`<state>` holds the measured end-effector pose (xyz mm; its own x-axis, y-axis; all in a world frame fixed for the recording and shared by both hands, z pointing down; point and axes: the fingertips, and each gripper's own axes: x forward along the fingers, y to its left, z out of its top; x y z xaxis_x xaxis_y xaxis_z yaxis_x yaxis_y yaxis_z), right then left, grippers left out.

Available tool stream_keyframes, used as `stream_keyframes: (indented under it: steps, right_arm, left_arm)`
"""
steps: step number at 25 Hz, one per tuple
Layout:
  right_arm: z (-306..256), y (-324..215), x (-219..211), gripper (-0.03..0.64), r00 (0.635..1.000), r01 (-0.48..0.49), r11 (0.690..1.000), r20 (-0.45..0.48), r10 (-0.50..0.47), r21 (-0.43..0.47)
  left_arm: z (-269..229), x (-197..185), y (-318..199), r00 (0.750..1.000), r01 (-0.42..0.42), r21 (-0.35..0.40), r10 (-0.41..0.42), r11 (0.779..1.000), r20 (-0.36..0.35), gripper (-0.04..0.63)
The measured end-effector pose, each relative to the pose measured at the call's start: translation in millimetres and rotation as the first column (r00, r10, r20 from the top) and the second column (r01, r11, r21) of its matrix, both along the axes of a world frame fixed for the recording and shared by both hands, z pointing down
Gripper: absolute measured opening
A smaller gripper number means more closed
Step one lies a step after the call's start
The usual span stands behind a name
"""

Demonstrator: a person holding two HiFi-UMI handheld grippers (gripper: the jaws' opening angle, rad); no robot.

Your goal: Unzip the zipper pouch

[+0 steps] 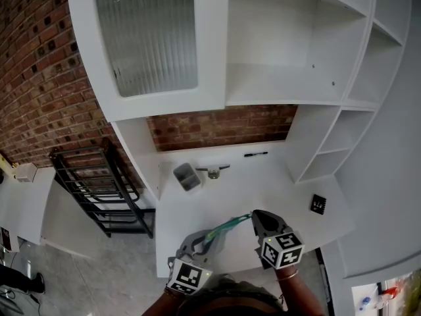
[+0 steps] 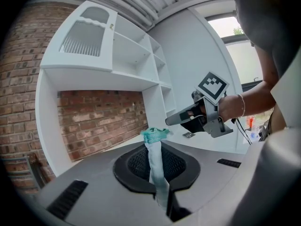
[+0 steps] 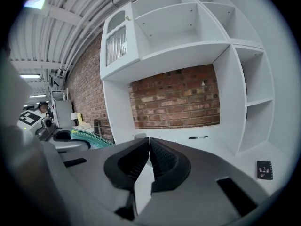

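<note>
The teal zipper pouch [image 1: 223, 229] hangs in the air over the white table's front edge [image 1: 197, 206], stretched between the two grippers. My left gripper [image 1: 200, 241] is shut on one end of it; in the left gripper view the fabric [image 2: 155, 160] stands pinched between the dark pads, its teal edge on top. My right gripper [image 1: 253, 217] is shut, its tip right by the pouch's other end. In the right gripper view the jaws [image 3: 149, 142] meet with nothing showing between them, and the pouch [image 3: 89, 138] lies off to the left.
On the table behind stand a grey cup [image 1: 187, 176], a small metal piece [image 1: 214, 171], a black pen [image 1: 255, 155] and a black card [image 1: 319, 204]. White shelves [image 1: 342, 137] rise at the right. A black rack [image 1: 99, 183] stands on the floor to the left.
</note>
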<state>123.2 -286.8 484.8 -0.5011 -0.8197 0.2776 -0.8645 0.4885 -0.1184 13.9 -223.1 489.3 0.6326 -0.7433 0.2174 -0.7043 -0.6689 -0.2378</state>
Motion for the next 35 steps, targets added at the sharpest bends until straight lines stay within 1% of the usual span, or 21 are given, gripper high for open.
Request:
stream_keyframes:
  steps: [3,8,12,14,15,16,20,26,31,35]
  right_arm:
    - [3,1,-2,0.003,1.0,-0.004,1.0,-0.009,0.004,-0.003]
    - [9,-2,1,0.006,0.999,-0.014,0.999,0.046,0.016,-0.032]
    - [9,1,4,0.009,0.997,-0.034,0.999,0.072,0.037,-0.042]
    - [5,2,8,0.011,0.994,-0.038,0.999,0.096,0.041,-0.036]
    - [3,3,10,0.036,0.993,-0.039,0.999,0.106,0.042,-0.034]
    - [3,4,12,0.043,0.993,-0.042,0.999,0.112,0.045,-0.034]
    - [5,10,26,0.043,0.988,-0.071,0.996,0.131,0.077,-0.052]
    - [13,22,41,0.043,0.975,-0.118,0.988,0.176,0.134,-0.101]
    - [21,28,50,0.043,0.968,-0.144,0.982,0.189,0.166,-0.122]
    - [23,35,53,0.043,0.959,-0.168,0.977,0.21,0.193,-0.129]
  left_arm:
    - [1,0,0,1.0,-0.002,-0.002,0.002,1.0,-0.006,0.005]
    - [4,3,-3,1.0,-0.025,-0.008,0.025,1.0,-0.004,0.005]
    - [10,2,-2,0.999,-0.032,-0.041,0.031,0.999,-0.023,0.005]
    - [10,3,-6,0.999,-0.032,-0.046,0.031,0.998,-0.027,0.005]
    - [11,4,-7,0.999,-0.032,-0.047,0.031,0.998,-0.026,0.005]
    - [11,5,-9,0.999,-0.033,-0.047,0.031,0.998,-0.026,0.005]
    - [11,6,-18,0.999,-0.022,-0.056,0.02,0.998,-0.048,0.005]
    - [5,-2,-47,0.991,0.022,-0.082,-0.032,0.996,-0.129,0.005]
    - [-7,-7,-87,0.986,0.045,-0.061,-0.054,0.997,-0.157,0.005]
    - [-11,-9,-123,0.986,0.056,-0.049,-0.063,0.997,-0.154,0.005]
